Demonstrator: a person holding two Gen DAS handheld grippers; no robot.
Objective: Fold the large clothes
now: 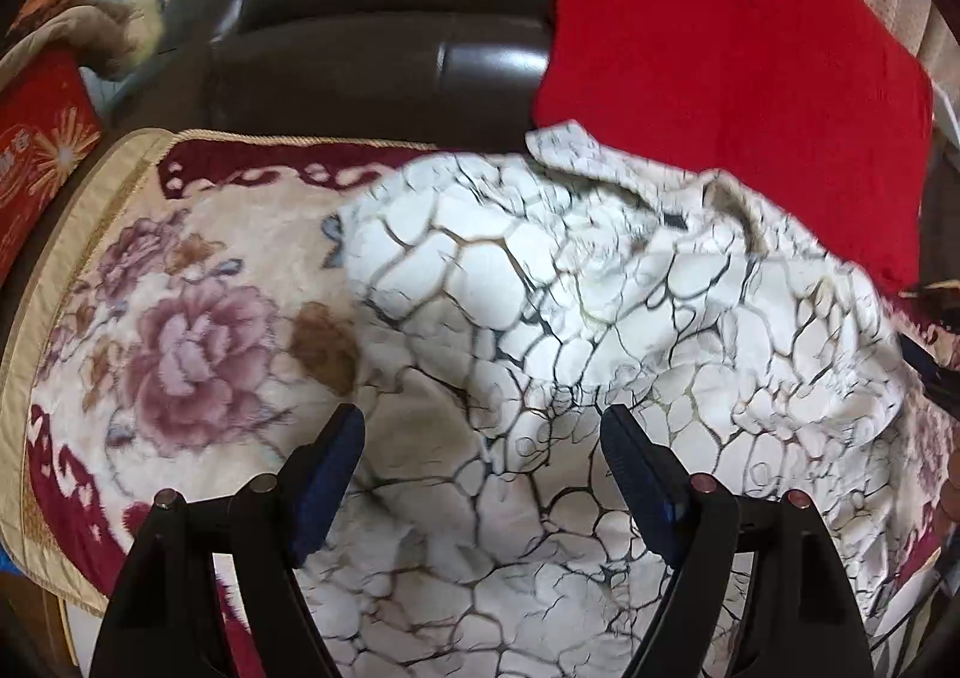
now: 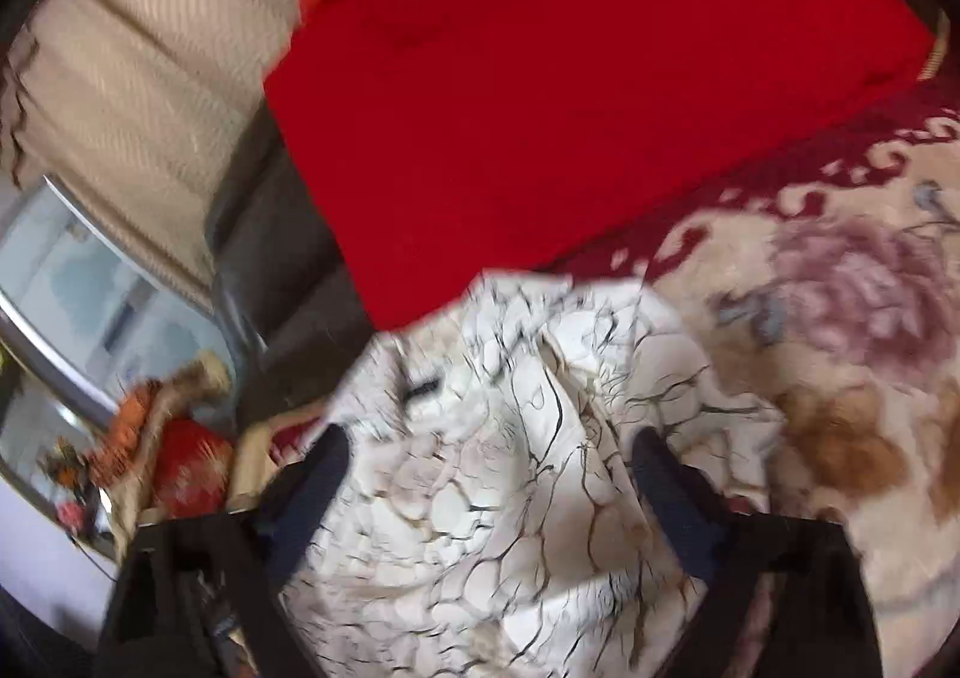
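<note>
Left gripper, lower centre of its frame: black fingers with blue pads spread wide, angled downward, nothing clamped. Right gripper, lower centre of its frame: jaws likewise parted, pads blurred, pressing nothing.

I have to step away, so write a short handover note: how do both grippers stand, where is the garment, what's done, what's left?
Left hand-held gripper: open, holding nothing.
Right hand-held gripper: open, holding nothing.
White crackle-print garment: lies rumpled on the floral blanket, its far edge by the red cloth.
Done: no neat fold visible yet.
Left: probably flatten it, then fold.
</note>
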